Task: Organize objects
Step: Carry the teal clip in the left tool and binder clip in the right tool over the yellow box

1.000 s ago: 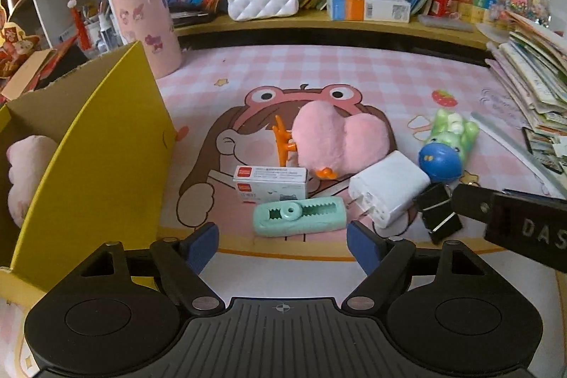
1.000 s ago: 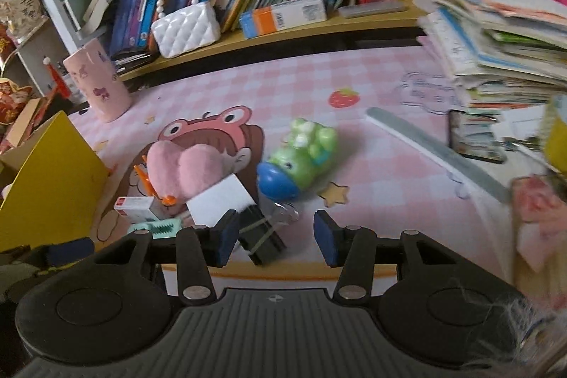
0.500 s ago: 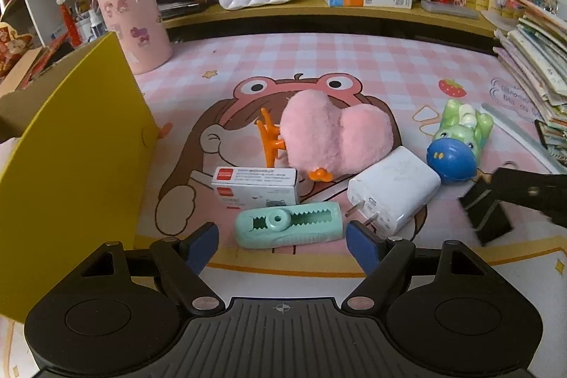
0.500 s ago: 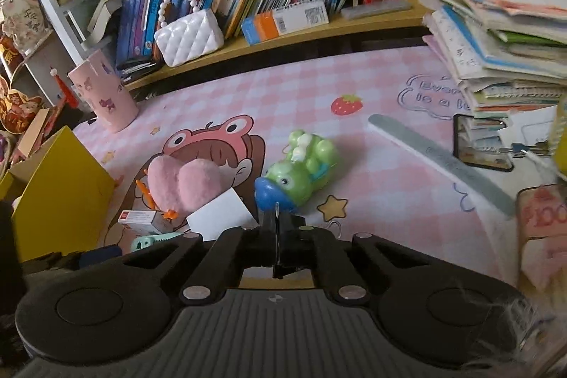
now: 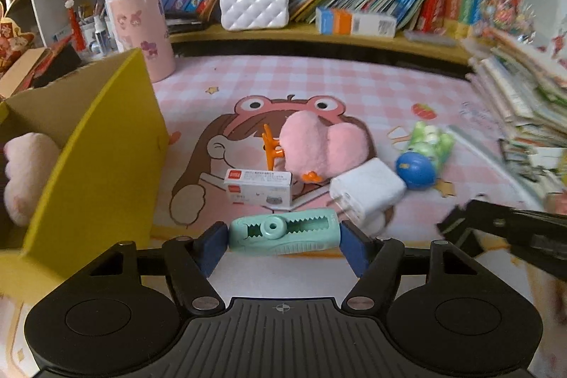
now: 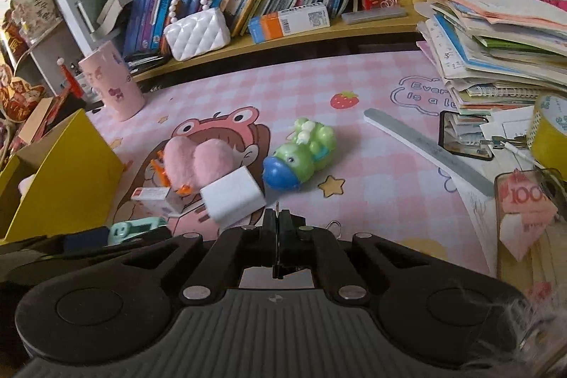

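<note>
My left gripper (image 5: pixel 283 236) has its blue pads against both ends of a mint-green toothed clip (image 5: pixel 283 232) lying at the mat's front edge. My right gripper (image 6: pixel 278 218) is shut on a black binder clip (image 5: pixel 457 229), whose wire loop (image 6: pixel 335 225) sticks out to the right. On the pink mat lie a pink heart plush (image 5: pixel 319 144), a small white-and-red box (image 5: pixel 258 185), a white charger (image 5: pixel 366 190), an orange clip (image 5: pixel 271 144) and a green-and-blue frog toy (image 6: pixel 301 158). The yellow box (image 5: pixel 102 165) at left holds a pink plush (image 5: pixel 24 172).
A pink cup (image 5: pixel 141 30) and a white quilted purse (image 5: pixel 253 6) stand at the back by the bookshelf. A stack of books and papers (image 6: pixel 496 41) fills the right side. A grey ruler (image 6: pixel 425 147), a phone (image 6: pixel 464 133) and yellow tape (image 6: pixel 549 130) lie at right.
My left gripper moved forward and closed its pads onto the mint clip. My right gripper shut on the black binder clip and lifted it off the mat.
</note>
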Demonstrator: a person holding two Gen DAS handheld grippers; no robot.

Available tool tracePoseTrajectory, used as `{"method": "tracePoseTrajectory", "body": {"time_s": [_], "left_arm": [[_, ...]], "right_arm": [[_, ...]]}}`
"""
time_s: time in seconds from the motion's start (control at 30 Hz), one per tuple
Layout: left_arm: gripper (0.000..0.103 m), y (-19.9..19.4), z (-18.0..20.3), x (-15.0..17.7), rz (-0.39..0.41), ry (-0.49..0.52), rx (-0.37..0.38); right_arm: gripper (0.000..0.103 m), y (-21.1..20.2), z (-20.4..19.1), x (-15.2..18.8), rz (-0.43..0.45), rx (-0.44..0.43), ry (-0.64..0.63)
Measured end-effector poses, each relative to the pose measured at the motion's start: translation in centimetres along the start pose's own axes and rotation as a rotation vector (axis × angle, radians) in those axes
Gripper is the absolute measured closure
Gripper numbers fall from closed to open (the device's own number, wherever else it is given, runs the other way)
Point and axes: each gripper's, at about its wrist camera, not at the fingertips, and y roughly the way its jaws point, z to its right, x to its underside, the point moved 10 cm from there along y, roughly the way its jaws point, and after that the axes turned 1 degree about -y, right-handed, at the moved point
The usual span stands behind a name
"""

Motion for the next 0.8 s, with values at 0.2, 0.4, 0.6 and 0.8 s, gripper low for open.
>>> {"method": "tracePoseTrajectory", "body": {"time_s": [0.2, 0.4, 0.6, 0.8], "left_arm": [[0.034, -4.9, -1.4, 1.7, 0.036, -0.008, 0.044], [0.034, -8.3, -4.4, 4.4, 0.049, -0.022, 0.039], [0.034, -10.5, -8.9, 6.5, 0.055, -0.067, 0.013], [0.034, -12.8, -13.4, 8.8, 0.061, -0.104, -0.003]], "right_arm": [[0.101, -2.8, -2.4, 2.0, 0.000, 0.001, -0.039], [0.101, -5.1, -6.1, 5.7, -0.034, -0.012, -0.084], [0.101, -6.3, -11.3, 9.2, -0.072, -0.053, -0.162], [0.101, -7.5, -16.7, 11.9, -0.084, -0.082, -0.218]]}}
